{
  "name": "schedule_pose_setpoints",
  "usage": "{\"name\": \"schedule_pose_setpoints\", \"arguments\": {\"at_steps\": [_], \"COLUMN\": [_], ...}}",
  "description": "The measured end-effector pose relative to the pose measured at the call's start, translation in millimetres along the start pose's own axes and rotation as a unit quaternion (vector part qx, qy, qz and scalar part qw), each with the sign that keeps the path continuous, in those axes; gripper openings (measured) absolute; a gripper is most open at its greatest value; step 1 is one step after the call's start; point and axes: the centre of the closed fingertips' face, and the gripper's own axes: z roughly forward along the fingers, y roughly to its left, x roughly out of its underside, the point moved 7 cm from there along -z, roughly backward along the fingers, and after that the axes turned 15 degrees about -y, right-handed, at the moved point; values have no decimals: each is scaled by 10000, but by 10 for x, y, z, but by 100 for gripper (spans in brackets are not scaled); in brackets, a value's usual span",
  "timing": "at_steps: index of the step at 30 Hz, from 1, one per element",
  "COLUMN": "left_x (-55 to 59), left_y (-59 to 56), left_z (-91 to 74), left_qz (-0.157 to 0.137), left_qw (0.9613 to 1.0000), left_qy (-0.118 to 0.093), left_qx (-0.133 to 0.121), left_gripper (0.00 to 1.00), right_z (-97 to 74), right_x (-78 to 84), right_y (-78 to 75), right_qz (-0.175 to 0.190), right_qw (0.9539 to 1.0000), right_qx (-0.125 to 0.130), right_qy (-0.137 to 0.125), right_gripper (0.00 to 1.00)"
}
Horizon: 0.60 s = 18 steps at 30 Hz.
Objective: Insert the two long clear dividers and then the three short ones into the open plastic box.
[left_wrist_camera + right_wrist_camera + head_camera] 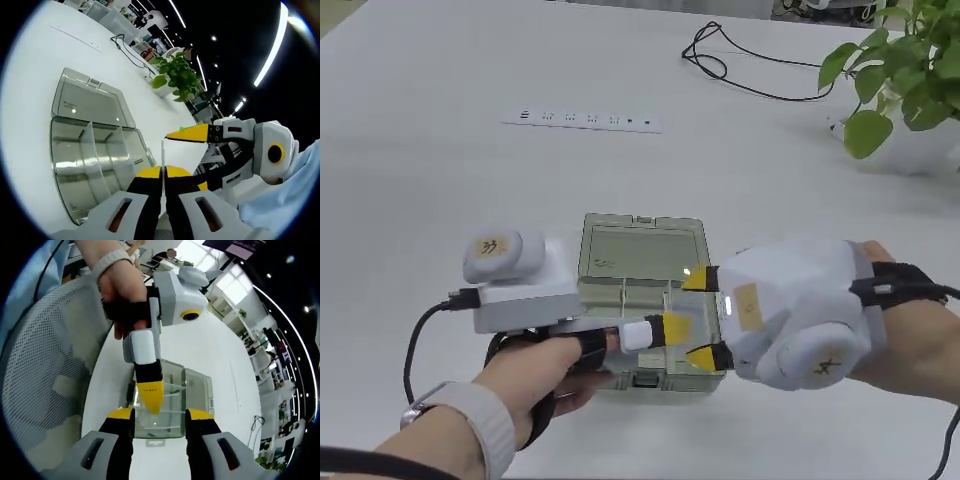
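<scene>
Left gripper view has the left hand-held gripper (163,172) pinched narrow on a thin clear divider (162,152), seen edge-on and standing up between the yellow tips. The open plastic box (70,187) sits on the white table (470,60) just below and to one side, its lid (85,102) laid back flat. Some clear dividers already stand inside, though I cannot count them for sure. In the right gripper view the right hand-held gripper (160,416) is spread wide and holds nothing, with the left one's tip between its jaws, above the box. My guess is that one divider is being placed. The next move calls for lining its ends up with the slots and lowering it straight, with the free jaws steadying it.
</scene>
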Motion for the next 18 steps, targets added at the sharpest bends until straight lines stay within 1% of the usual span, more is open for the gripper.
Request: {"name": "schedule_pose_setpoints", "arguments": {"at_steps": [1,3,4,5,6,7,8,9,10,11,13,14,15,16,17,18], "left_x": [-9,-23,-29,-28,-32,-29,-23,-22,-16,-7,-5,-1,10,13,21,28], "left_y": [-3,-18,-22,-20,-33,-44,-63,-73,-82,-105,-133,-144,-161,-170,-179,-193], "left_z": [-10,-30,-37,-38,-48,-56,-71,-82,-92,-107,-122,-131,-148,-156,-169,-177], "left_qz": [15,127,172,243,388,384,431,607,701,793,888,921,978,1035,1118,1149], "left_qw": [10000,9998,9997,9993,9983,9980,9972,9955,9944,9927,9907,9897,9874,9863,9842,9826], "left_qy": [-8,14,41,93,149,201,315,372,432,521,561,593,674,680,736,773], "left_qx": [16,125,187,265,397,452,532,622,658,750,867,923,1041,1087,1161,1234], "left_gripper": [0,0,0,0,0,0,0,0,0,0,0,0,0,0,0,0], "right_z": [-21,-59,-83,-102,-133,-155,-187,-206,-221,-241,-276,-291,-311,-323,-335,-339], "right_x": [-1,0,-17,-30,-47,-60,-75,-77,-81,-81,-96,-105,-114,-128,-129,-107], "right_y": [-31,-70,-97,-114,-159,-186,-210,-226,-244,-257,-261,-257,-265,-262,-272,-287], "right_qz": [38,376,695,892,1098,1214,1415,1532,1591,1574,1899,1967,2020,2070,2159,2226], "right_qw": [10000,9992,9970,9950,9924,9906,9872,9852,9839,9835,9756,9729,9703,9678,9639,9614], "right_qx": [17,-26,-78,-149,-166,-182,-301,-369,-411,-537,-789,-920,-1046,-1143,-1271,-1352], "right_qy": [-27,-157,-320,-418,-538,-603,-665,-671,-700,-718,-770,-790,-826,-859,-897,-883], "right_gripper": [41,41,41,41,41,41,40,40,39,39,35,34,32,31,30,30]}}
